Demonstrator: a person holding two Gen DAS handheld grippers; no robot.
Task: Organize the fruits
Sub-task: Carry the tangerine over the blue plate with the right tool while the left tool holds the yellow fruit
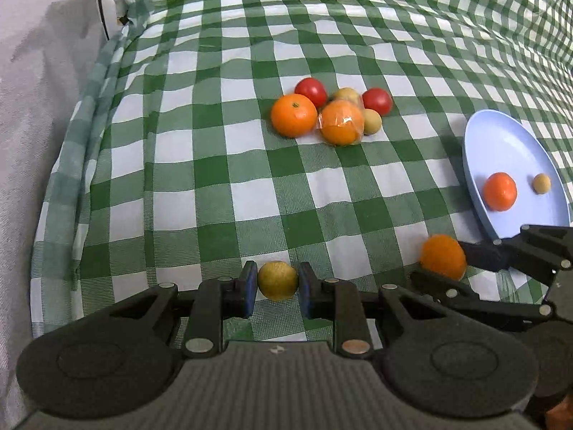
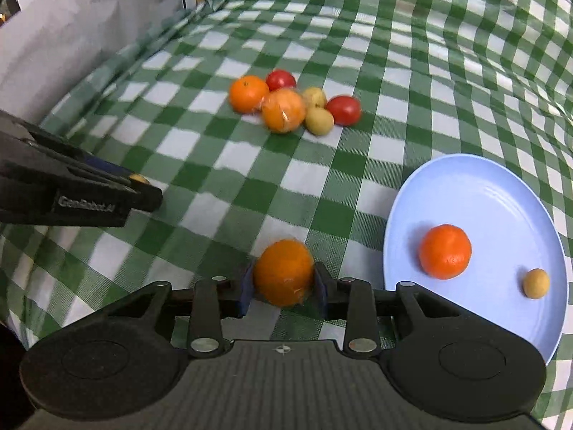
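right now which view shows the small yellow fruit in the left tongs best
The left wrist view: the small yellow fruit sits whole and sharp between the pads of the left tongs. In the right wrist view only a sliver of it peeks out behind those tongs.

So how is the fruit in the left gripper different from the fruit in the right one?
The small yellow fruit in the left gripper is dull yellow-green, while the orange in the right gripper is bright orange. The yellow fruit is clearly smaller than the orange. The orange seems wrapped in clear film; the yellow fruit looks bare. Both are round, and each is gripped between blue pads above the checked cloth.
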